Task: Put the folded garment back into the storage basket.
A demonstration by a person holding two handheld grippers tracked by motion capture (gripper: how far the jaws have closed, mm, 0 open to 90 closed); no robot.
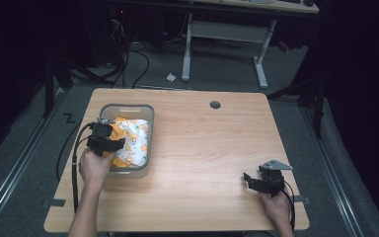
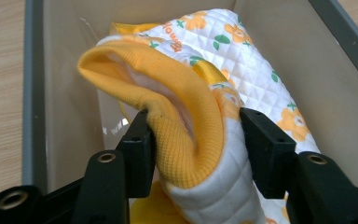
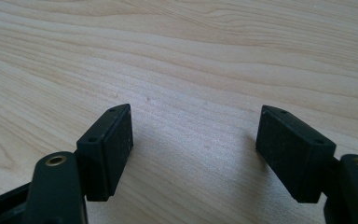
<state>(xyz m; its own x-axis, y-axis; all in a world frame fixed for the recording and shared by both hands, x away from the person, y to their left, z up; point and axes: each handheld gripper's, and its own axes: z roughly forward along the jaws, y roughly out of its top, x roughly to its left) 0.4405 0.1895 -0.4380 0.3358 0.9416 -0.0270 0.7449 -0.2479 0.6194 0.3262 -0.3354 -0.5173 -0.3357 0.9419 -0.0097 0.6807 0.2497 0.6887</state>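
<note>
While the person's left hand (image 1: 94, 165) rests at the near left of the wooden table (image 1: 207, 148), the left gripper (image 1: 109, 144) reaches into a grey bin (image 1: 149, 114) there. Inside lies a quilted oven mitt (image 2: 242, 60), white with orange flowers; its yellow cuff (image 2: 186, 135) sits between the half-parted jaws, touching both. Far to the right, the right gripper (image 3: 193, 144) hovers spread wide over bare wood.
</note>
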